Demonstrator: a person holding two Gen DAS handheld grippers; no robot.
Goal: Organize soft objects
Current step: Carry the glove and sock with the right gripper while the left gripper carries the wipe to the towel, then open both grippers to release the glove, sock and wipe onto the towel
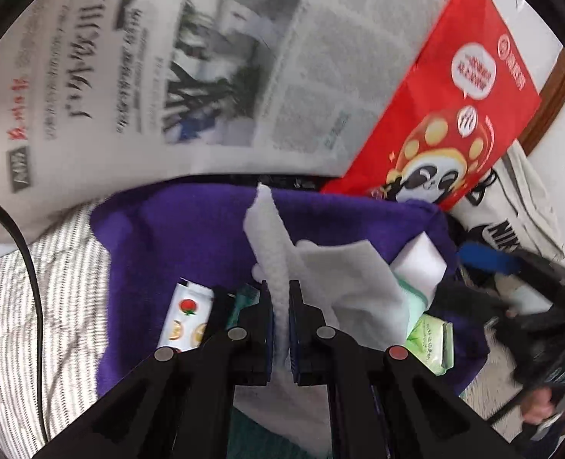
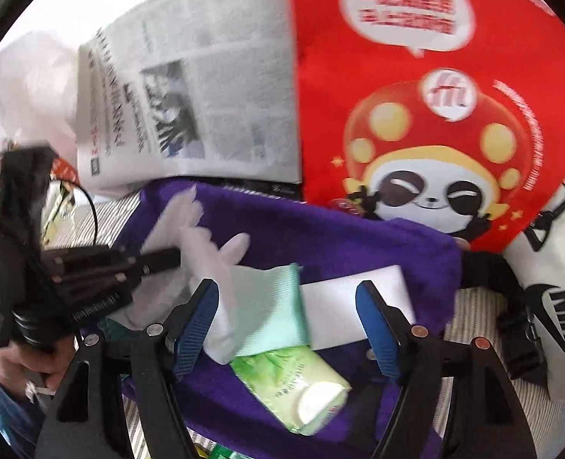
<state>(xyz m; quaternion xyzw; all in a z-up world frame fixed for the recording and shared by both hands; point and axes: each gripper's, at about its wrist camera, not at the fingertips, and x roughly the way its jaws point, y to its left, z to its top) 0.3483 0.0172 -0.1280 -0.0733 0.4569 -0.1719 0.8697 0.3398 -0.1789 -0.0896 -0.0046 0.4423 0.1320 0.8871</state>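
My left gripper (image 1: pixel 280 290) is shut on a white fuzzy cloth (image 1: pixel 271 237) and holds it over a purple fabric bin (image 1: pixel 190 229). In the right wrist view the left gripper (image 2: pixel 175 258) reaches in from the left, with the white cloth (image 2: pixel 202 244) in its tips. My right gripper (image 2: pixel 288 298) is open and empty above the purple bin (image 2: pixel 359 237). Under it lie a mint-green cloth (image 2: pixel 271 306), a white sponge block (image 2: pixel 355 306) and a green tissue pack (image 2: pixel 294 390).
A newspaper (image 1: pixel 168 69) and a red panda-print bag (image 2: pixel 435 95) lie behind the bin. A white Nike bag (image 2: pixel 557 325) is at the right. A fruit-print packet (image 1: pixel 187 317) sits in the bin. Striped bedding (image 1: pixel 53 287) lies underneath. A black cable (image 1: pixel 26 248) runs at left.
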